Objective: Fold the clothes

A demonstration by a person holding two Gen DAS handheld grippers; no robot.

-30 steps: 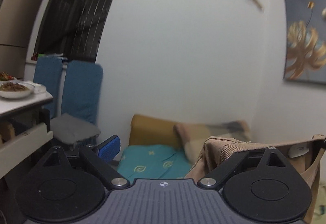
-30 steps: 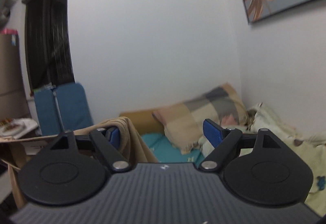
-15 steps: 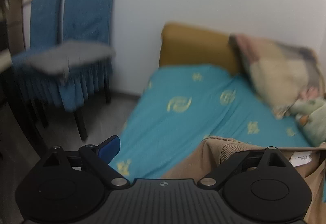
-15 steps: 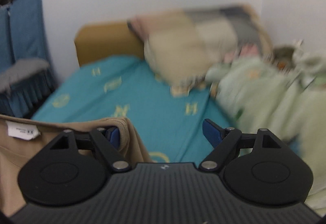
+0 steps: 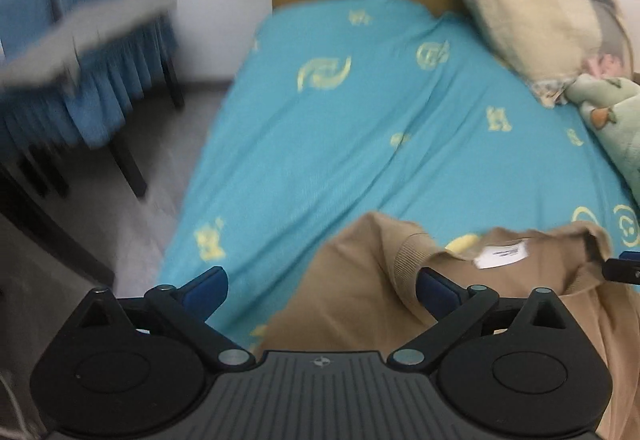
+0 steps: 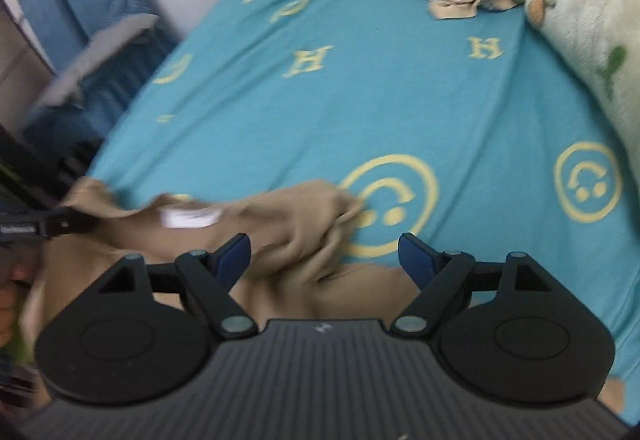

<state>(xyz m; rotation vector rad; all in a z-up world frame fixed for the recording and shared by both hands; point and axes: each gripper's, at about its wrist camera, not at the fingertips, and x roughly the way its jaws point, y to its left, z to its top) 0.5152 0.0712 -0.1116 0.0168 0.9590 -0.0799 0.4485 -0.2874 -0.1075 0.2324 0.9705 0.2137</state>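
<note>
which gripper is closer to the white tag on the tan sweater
Left. The white tag sits just ahead of the left gripper, by its right finger; it lies further left of the right gripper.

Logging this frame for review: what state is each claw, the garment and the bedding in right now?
Left claw: open, over the garment's edge, gripping nothing.
Right claw: open, bunched fabric between its fingers, not clamped.
Tan sweater: lying on the bed, rumpled, neck label showing, not yet folded.
Teal bedsheet: spread flat, lightly creased.
Patchwork pillow: lying at the head of the bed.
Green blanket: heaped along the bed's right side.
</note>
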